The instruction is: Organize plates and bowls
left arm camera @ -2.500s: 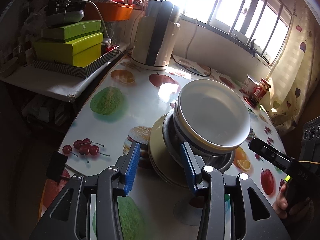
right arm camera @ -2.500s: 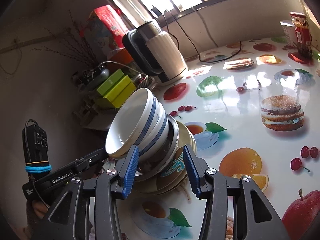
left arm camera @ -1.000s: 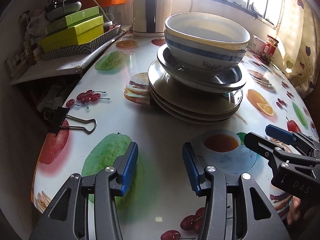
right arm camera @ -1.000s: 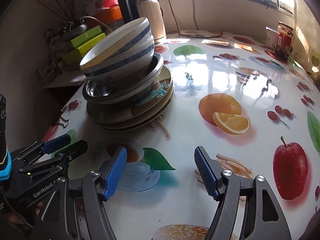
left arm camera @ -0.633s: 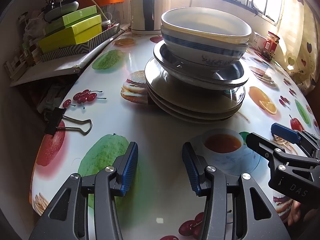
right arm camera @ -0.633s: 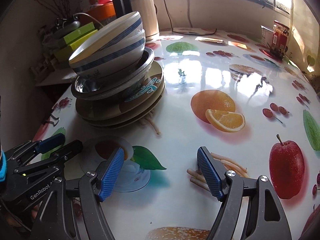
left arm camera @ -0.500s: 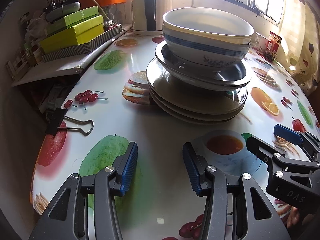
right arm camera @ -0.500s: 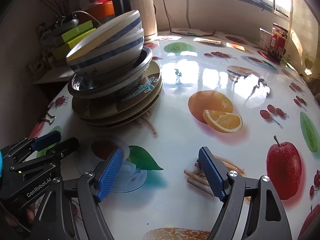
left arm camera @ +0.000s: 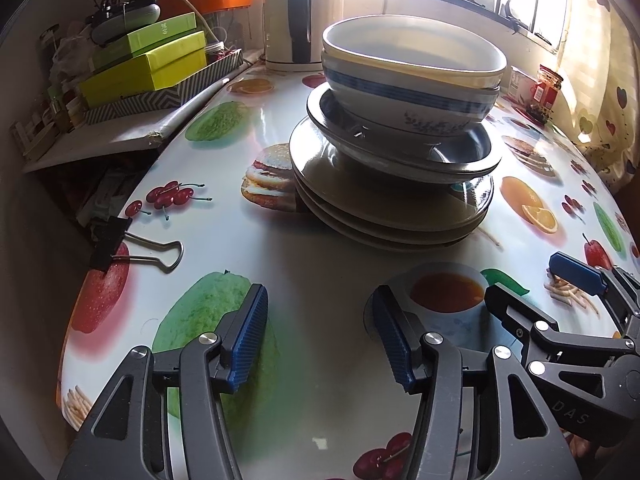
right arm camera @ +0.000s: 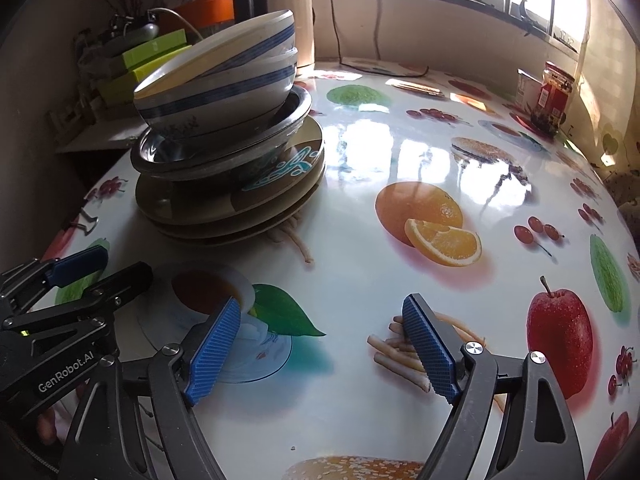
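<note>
One stack stands on the fruit-print table (left arm camera: 328, 280) (right arm camera: 360, 272): two white bowls with blue bands (left arm camera: 412, 80) (right arm camera: 224, 84) sit in a steel bowl (left arm camera: 400, 152) (right arm camera: 224, 152) on a few beige plates (left arm camera: 388, 216) (right arm camera: 228, 204). My left gripper (left arm camera: 320, 312) hovers near the table's front edge, short of the stack; its jaws are opening with nothing between them. My right gripper (right arm camera: 320, 324) hangs to the right of it, jaws opening, also holding nothing. Each gripper shows in the other's view, the right one (left arm camera: 568, 280) and the left one (right arm camera: 88, 272).
A kettle (left arm camera: 296, 16) (right arm camera: 276, 4) and stacked green boxes (left arm camera: 148, 64) (right arm camera: 148, 60) stand behind the stack. A black binder clip (left arm camera: 132, 246) lies on the table's left edge. A red jar (left arm camera: 546, 88) (right arm camera: 554, 94) sits far right by the window.
Both grippers have backed off the stack toward the table's front edge and now stand low before it. Their jaws have spread wider, the right one most.
</note>
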`<state>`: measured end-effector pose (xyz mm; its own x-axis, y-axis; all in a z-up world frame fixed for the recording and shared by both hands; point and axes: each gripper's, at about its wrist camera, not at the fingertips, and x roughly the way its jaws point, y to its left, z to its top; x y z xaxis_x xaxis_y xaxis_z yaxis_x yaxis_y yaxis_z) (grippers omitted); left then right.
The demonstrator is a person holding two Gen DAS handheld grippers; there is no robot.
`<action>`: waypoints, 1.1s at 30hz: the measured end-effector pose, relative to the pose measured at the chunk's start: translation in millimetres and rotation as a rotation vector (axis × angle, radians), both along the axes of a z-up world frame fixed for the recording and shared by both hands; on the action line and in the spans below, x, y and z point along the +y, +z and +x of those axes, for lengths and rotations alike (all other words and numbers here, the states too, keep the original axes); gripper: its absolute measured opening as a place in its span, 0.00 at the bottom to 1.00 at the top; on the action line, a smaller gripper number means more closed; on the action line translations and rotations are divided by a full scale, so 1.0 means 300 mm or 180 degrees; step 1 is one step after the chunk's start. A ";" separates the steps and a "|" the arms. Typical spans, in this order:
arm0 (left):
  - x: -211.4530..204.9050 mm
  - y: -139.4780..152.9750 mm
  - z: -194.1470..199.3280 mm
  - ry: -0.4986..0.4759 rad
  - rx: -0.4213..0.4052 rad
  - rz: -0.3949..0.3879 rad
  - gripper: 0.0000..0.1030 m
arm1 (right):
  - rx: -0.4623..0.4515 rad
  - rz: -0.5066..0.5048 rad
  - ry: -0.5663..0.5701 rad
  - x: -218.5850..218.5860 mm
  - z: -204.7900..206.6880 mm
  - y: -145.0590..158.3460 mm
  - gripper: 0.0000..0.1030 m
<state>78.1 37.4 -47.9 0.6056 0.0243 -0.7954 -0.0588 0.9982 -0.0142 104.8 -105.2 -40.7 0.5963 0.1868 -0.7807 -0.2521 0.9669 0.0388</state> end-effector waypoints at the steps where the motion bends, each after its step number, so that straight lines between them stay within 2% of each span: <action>1: -0.001 0.000 0.000 0.0002 0.0000 0.0005 0.54 | -0.0001 -0.0007 0.0001 0.000 0.000 -0.001 0.82; 33: -0.001 0.000 -0.002 0.0006 -0.0007 0.0003 0.55 | -0.0018 -0.0046 -0.0010 -0.003 -0.004 -0.002 0.85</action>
